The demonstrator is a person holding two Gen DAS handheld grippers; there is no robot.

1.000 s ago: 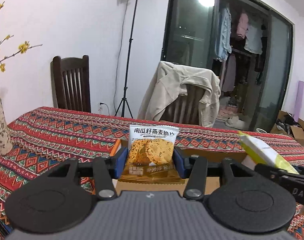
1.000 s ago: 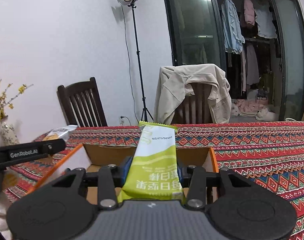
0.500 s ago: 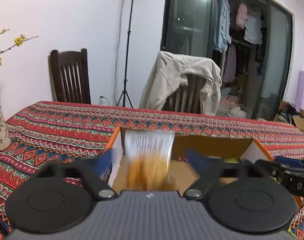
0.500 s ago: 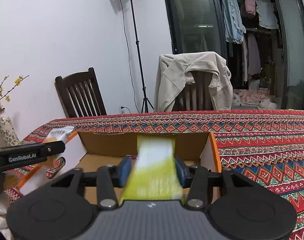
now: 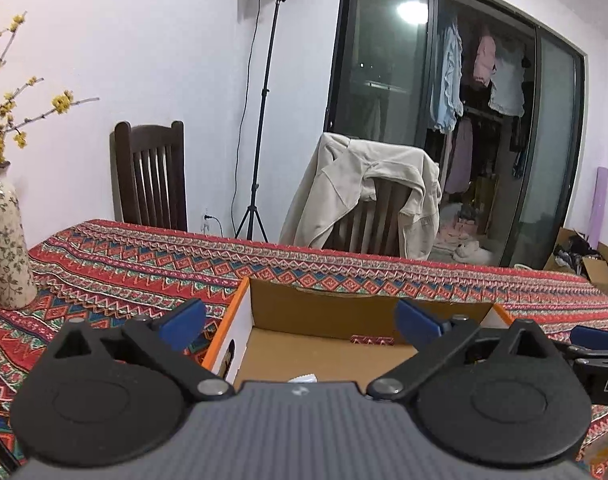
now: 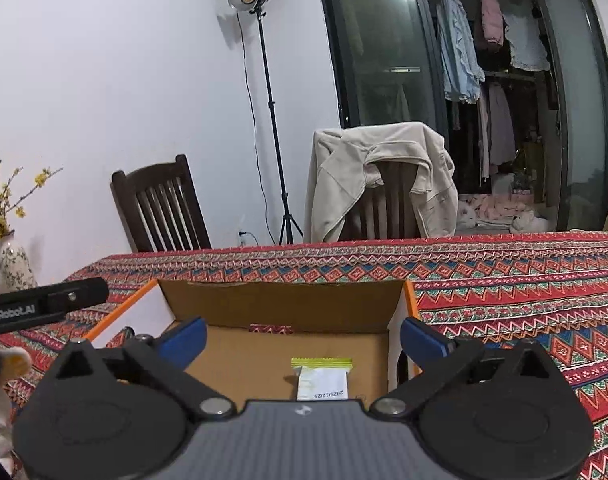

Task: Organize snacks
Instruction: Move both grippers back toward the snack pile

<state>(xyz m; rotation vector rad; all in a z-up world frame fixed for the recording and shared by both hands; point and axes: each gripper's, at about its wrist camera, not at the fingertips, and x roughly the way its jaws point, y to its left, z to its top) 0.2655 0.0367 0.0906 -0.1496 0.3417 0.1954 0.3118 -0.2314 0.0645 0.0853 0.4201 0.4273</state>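
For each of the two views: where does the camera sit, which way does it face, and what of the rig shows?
Left wrist: behind the left tool, facing over the box toward the draped chair; its open fingers show.
Right wrist: behind the right tool, facing likewise; its open fingers show, green packet below.
Shared: box, tablecloth, chairs, lamp stand, vase.

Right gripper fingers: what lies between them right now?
Nothing is gripped. The right gripper is opening over the cardboard box; in the right wrist view the green snack packet lies on the floor below.

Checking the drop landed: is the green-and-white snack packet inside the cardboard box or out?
Inside. The green-and-white snack packet lies flat on the floor of the cardboard box.
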